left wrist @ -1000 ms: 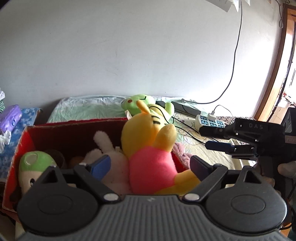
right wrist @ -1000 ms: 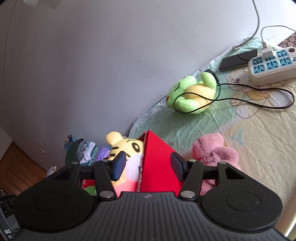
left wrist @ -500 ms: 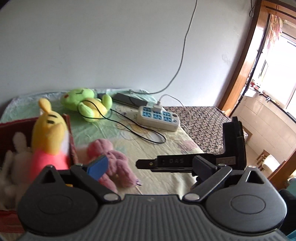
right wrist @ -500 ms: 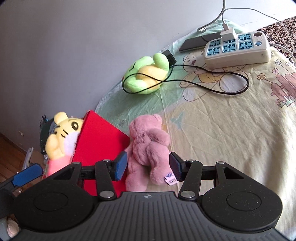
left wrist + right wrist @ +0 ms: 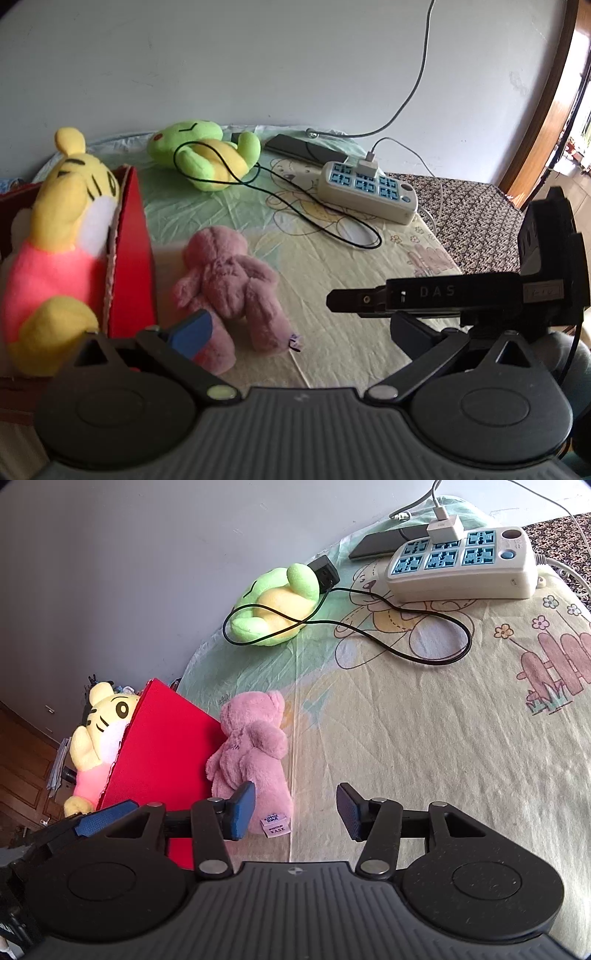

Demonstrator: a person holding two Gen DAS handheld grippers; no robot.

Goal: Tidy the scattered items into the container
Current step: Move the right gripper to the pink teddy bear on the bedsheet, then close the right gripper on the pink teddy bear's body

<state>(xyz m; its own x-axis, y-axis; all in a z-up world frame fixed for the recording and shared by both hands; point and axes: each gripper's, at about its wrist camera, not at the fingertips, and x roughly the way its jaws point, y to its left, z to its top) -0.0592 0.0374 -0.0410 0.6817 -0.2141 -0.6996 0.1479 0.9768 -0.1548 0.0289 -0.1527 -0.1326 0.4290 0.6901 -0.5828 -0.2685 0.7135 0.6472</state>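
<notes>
At the left of the right wrist view, the yellow tiger plush (image 5: 99,734) is being kept in the red box (image 5: 162,753). At centre, the pink bear (image 5: 251,760) is lying on the bed (image 5: 424,738) against the box wall, probably next for collection. The right gripper (image 5: 295,810) is being held just over it, jaws open and empty; the left gripper (image 5: 291,328) is likewise being held open. At upper centre, the green frog plush (image 5: 277,605) is being looped by a black cable (image 5: 406,627).

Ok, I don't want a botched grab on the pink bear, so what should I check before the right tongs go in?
1. Right tongs open, empty: ok.
2. Pink bear lies free on the sheet, beside the red box: ok.
3. Bear centred between the fingers: not ok, it sits by the left one.
4. Black cable clear of the bear: ok.
5. Left tongs out of the way: cannot tell.
6. Room left in the box: cannot tell.
</notes>
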